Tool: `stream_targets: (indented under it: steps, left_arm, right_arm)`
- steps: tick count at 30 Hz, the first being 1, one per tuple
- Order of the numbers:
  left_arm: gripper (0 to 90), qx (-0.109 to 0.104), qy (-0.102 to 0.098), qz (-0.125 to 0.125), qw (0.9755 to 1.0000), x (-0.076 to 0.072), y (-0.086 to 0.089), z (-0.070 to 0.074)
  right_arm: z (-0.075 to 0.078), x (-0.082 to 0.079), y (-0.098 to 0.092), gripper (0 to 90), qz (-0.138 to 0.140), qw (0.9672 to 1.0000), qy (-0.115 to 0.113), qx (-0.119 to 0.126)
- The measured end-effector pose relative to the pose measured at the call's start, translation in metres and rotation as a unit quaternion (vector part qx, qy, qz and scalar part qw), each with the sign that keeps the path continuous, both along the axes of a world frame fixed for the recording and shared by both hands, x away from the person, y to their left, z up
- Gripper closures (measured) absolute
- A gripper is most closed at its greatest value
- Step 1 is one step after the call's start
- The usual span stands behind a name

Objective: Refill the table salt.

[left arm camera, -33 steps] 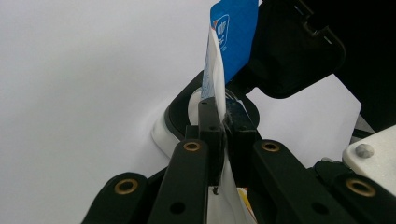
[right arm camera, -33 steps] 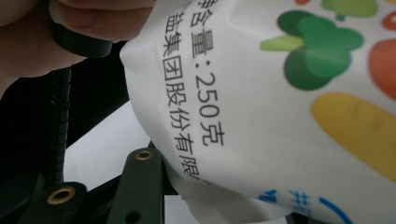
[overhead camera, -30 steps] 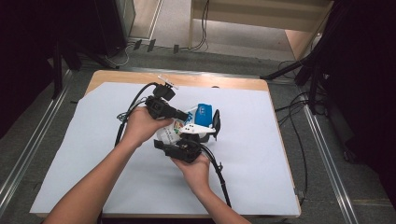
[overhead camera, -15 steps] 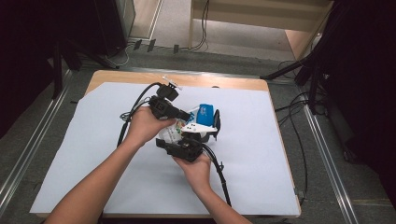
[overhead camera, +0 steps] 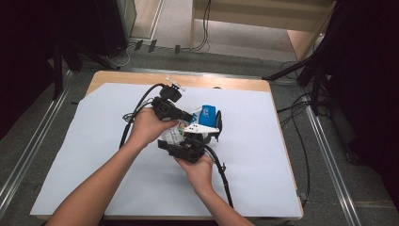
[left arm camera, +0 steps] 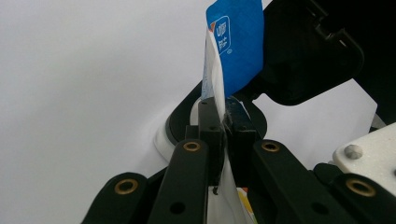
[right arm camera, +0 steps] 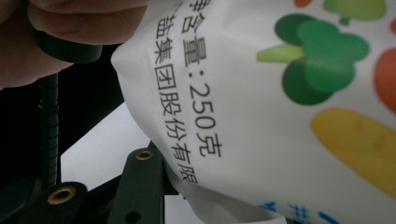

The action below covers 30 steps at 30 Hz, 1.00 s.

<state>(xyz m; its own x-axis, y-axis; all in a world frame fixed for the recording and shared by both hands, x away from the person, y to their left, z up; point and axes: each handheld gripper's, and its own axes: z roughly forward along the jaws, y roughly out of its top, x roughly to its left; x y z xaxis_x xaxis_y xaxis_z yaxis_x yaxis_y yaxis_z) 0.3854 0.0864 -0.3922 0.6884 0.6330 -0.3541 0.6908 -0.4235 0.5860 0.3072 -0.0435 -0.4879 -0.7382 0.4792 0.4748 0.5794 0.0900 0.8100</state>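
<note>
Item: white printed pouch (overhead camera: 175, 135) with a blue top (overhead camera: 207, 114), held above the middle of the table (overhead camera: 282, 188), which is covered by a white sheet (overhead camera: 84, 155).

Left hand-held gripper (left arm camera: 223, 112): I read its jaws as fully closed, pinching the pouch's thin upper edge, where the white film (left arm camera: 215, 70) meets the blue panel (left arm camera: 238, 42). In the high view this hand-held gripper (overhead camera: 186, 116) comes in from the left.

Right hand-held gripper (overhead camera: 207, 136): comes in from the near side, just under and beside the pouch. In its own view the printed face (right arm camera: 280, 116) of the pouch lies right across the lens, vegetable pictures and black lettering close up. One black jaw shows below the film. I judge the jaws partly closed on the pouch's body, but the pads themselves are hidden, so I cannot tell for certain that they press.

Key relation: the pouch's long axis runs from my right hand-held gripper up and away toward the blue top. The left grip is at the far end of it, the right one at the near end. The two hand-held grippers sit close together, almost touching.

Room: open sheet on every side. The table's far wooden edge (overhead camera: 211, 82) is near the left cable (overhead camera: 136, 113). Right and near edges are well apart from the work. My judgement: any pull apart should go along the long axis, where space is free.
</note>
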Motion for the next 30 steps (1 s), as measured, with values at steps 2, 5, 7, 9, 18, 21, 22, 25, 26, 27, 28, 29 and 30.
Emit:
stream_targets:
  steps: [2, 5, 7, 9, 18, 21, 22, 25, 26, 27, 28, 29, 30]
  left_arm:
    - [88.2, 0.000, 0.000, -0.001, 1.0000, 0.0003, -0.0001, -0.0001]
    - [88.2, 0.001, -0.001, -0.001, 1.0000, 0.0005, -0.0004, -0.0003]
    - [88.2, -0.001, 0.000, -0.001, 1.0000, 0.0006, -0.0009, -0.0005]
    - [88.3, -0.001, -0.001, -0.001, 1.0000, 0.0008, -0.0015, -0.0010]
    - [88.2, -0.004, 0.001, -0.002, 1.0000, 0.0022, -0.0028, -0.0030]
    - [88.3, -0.004, 0.002, -0.002, 1.0000, 0.0023, -0.0030, -0.0031]
    - [88.3, -0.004, 0.002, -0.002, 1.0000, 0.0024, -0.0031, -0.0031]
    - [88.3, -0.003, 0.002, -0.002, 1.0000, 0.0026, -0.0033, -0.0032]
    - [88.3, -0.003, 0.001, -0.002, 1.0000, 0.0026, -0.0034, -0.0033]
    - [88.2, -0.003, 0.001, -0.003, 1.0000, 0.0028, -0.0034, -0.0035]
    - [88.2, -0.003, 0.001, -0.003, 1.0000, 0.0029, -0.0034, -0.0035]
    - [88.2, -0.004, 0.001, -0.003, 1.0000, 0.0029, -0.0036, -0.0036]
    - [88.3, -0.004, 0.001, -0.004, 1.0000, 0.0030, -0.0035, -0.0037]
  right_arm:
    - [0.0001, 0.0001, -0.0002, 63.3, 0.000, 1.0000, 0.000, 0.001]
    - [0.0004, 0.0000, -0.0005, 63.6, -0.002, 1.0000, 0.000, 0.001]
    - [0.0004, 0.0002, -0.0009, 63.8, -0.002, 1.0000, -0.001, 0.000]
    - [0.0004, 0.0003, -0.0013, 63.8, -0.003, 1.0000, -0.002, 0.001]
    - [-0.0012, 0.0011, -0.0019, 63.8, -0.005, 1.0000, -0.001, 0.000]
    - [-0.0015, 0.0014, -0.0022, 63.9, -0.006, 1.0000, -0.002, -0.001]
    - [-0.0015, 0.0014, -0.0022, 63.9, -0.007, 1.0000, -0.002, -0.001]
    - [-0.0016, 0.0015, -0.0023, 64.1, -0.007, 1.0000, -0.002, -0.001]
    - [-0.0016, 0.0016, -0.0024, 64.2, -0.007, 1.0000, -0.003, -0.001]
    - [-0.0016, 0.0016, -0.0025, 64.2, -0.007, 1.0000, -0.002, -0.001]
    - [-0.0016, 0.0017, -0.0025, 64.3, -0.007, 1.0000, -0.002, -0.001]
    - [-0.0017, 0.0017, -0.0026, 64.3, -0.008, 1.0000, -0.002, -0.002]
    - [-0.0017, 0.0017, -0.0027, 64.3, -0.008, 1.0000, -0.002, -0.002]
